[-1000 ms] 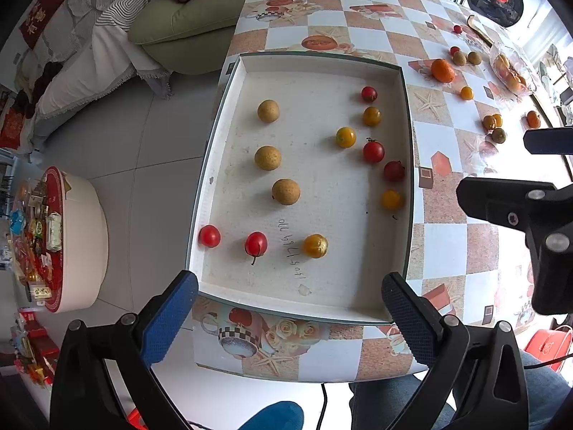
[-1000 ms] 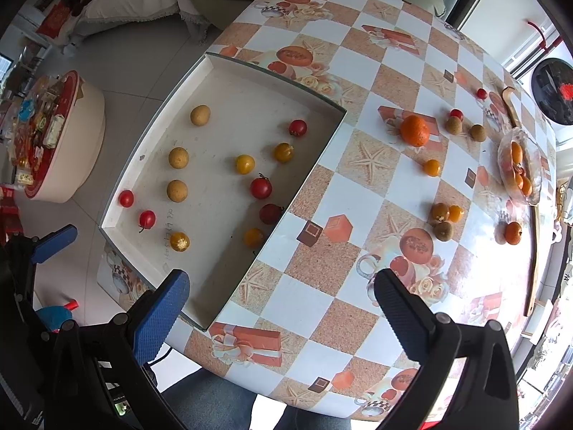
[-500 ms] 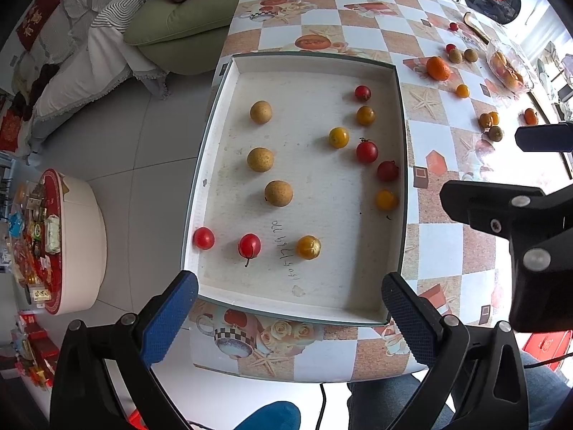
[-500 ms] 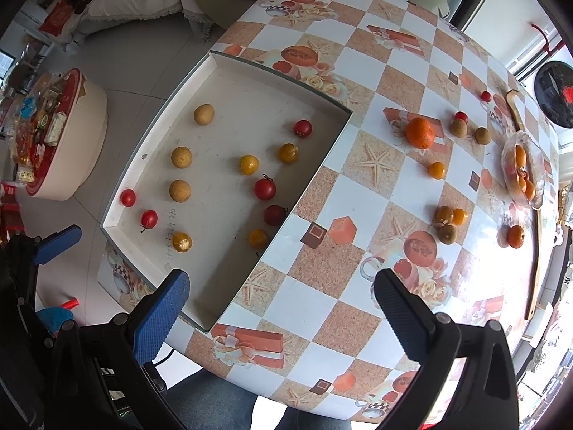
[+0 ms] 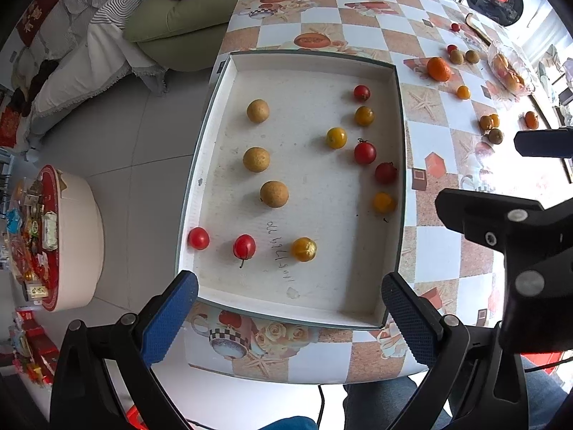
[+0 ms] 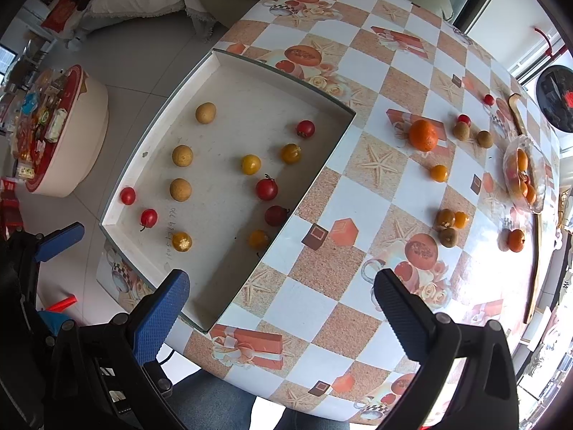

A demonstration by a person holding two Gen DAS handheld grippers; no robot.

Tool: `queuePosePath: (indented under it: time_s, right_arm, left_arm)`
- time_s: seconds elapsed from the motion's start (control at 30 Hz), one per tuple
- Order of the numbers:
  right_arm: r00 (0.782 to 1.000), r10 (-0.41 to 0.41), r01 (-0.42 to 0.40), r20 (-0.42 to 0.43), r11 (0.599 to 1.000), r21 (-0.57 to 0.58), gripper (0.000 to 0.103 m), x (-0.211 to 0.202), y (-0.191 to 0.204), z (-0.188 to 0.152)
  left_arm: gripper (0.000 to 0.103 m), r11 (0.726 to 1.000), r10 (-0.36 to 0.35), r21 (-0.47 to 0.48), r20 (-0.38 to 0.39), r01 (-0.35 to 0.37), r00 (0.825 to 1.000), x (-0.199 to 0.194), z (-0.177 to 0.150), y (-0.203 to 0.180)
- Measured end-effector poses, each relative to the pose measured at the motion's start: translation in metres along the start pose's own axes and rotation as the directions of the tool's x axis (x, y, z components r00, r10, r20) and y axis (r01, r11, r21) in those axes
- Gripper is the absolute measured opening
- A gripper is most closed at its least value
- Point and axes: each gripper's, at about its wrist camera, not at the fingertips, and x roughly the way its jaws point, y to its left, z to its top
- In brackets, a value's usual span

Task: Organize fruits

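The left hand-held gripper (image 5: 286, 317) is hovering with its blue-padded fingers spread wide and holding nothing, above the near edge of a shallow white tray (image 5: 308, 61). The right hand-held gripper (image 6: 283, 311) is likewise hanging spread and empty, above the near edge of the counter (image 6: 361, 71), just right of the tray's near right corner.

The tray is sitting on the left part of the counter, reaching its left edge. Along the tray's near side, two red cherry tomatoes (image 5: 198, 238) and a yellow-orange fruit (image 5: 303, 249) are lying in a row. Faint handwriting (image 5: 279, 251) is running across the tray floor beside that yellow-orange fruit; it cannot be read. Three tan round fruits (image 5: 274, 194) are lying in a line up the tray's middle left. Near the tray's right wall, seven small fruits, red and yellow (image 5: 365, 152), are lying scattered from the far corner toward the near side.

The counter is wearing a checked cloth printed with starfish, roses and teacups. On its right part, well apart from the tray, a mandarin (image 6: 423, 135), small red, tan and yellow fruits (image 6: 446, 225) and a clear bag of orange fruit (image 6: 523, 175) are lying loose.
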Motion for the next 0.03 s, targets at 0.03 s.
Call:
queuePosePath:
  time_s: [0.03]
  right_arm:
    - [1.000, 0.001, -0.001, -0.001, 1.000, 0.001, 0.103, 0.0003, -0.0002, 0.0001]
  left_arm:
    - [0.103, 1.000, -0.008, -0.003, 0.000, 0.008, 1.000, -0.0004, -0.0002, 0.0001]
